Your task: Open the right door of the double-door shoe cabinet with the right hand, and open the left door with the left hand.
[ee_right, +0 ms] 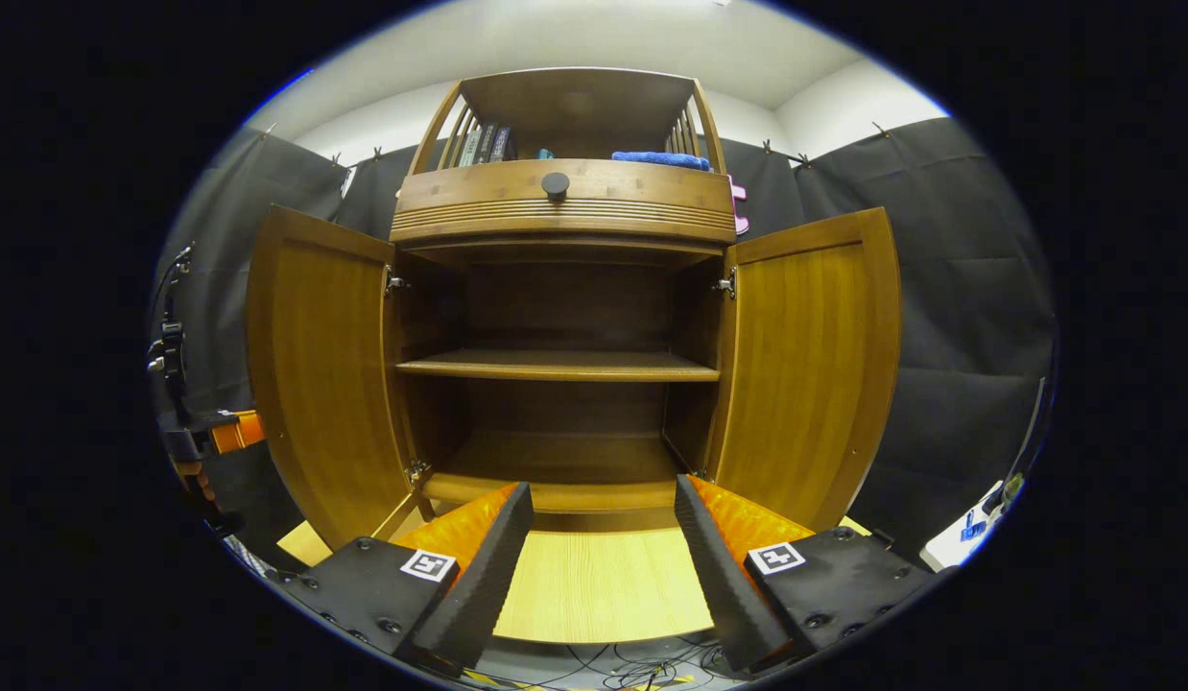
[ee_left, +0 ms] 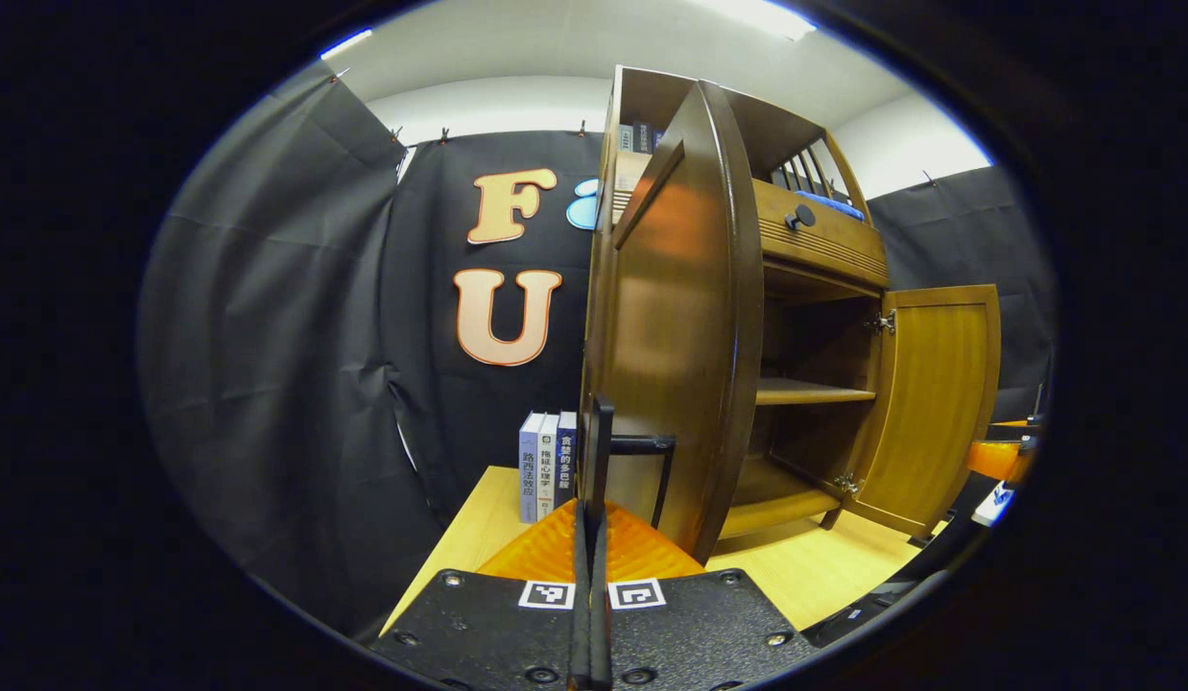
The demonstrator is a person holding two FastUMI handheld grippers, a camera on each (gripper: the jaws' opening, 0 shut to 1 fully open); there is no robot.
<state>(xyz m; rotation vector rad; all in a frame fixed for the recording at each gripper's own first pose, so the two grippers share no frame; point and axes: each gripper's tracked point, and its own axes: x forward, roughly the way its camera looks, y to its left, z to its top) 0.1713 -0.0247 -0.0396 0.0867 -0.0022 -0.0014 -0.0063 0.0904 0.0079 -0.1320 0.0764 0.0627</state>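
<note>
Left gripper [ee_left: 591, 537]: fingers pressed flat together, holding nothing visible between them; a thin black bar handle [ee_left: 642, 445] stands just ahead of the tips, beside them rather than between them as far as can be told. Just beyond, the left door [ee_left: 676, 317] swings out edge-on toward the camera, long axis upright, handle on its outer face.

Right gripper [ee_right: 604, 537]: jaws wide apart, empty, aimed squarely at the cabinet [ee_right: 565, 206] interior from a little way off. Through the gap, pale tabletop [ee_right: 604, 585], then the bottom shelf.

Right door [ee_right: 810, 369]: stands fully open, to the right of this gripper, inner face showing. Left door, in the right gripper view, stands open to a like angle on the other side, the left gripper near its outer edge.

Judgement: both doors appear open; task looks essentially done (the left gripper is the one nearer its door). Any remaining move is withdrawal, backing the left gripper straight away from the handle.

Books [ee_left: 546, 465] stand on the tabletop by the cabinet's side.
</note>
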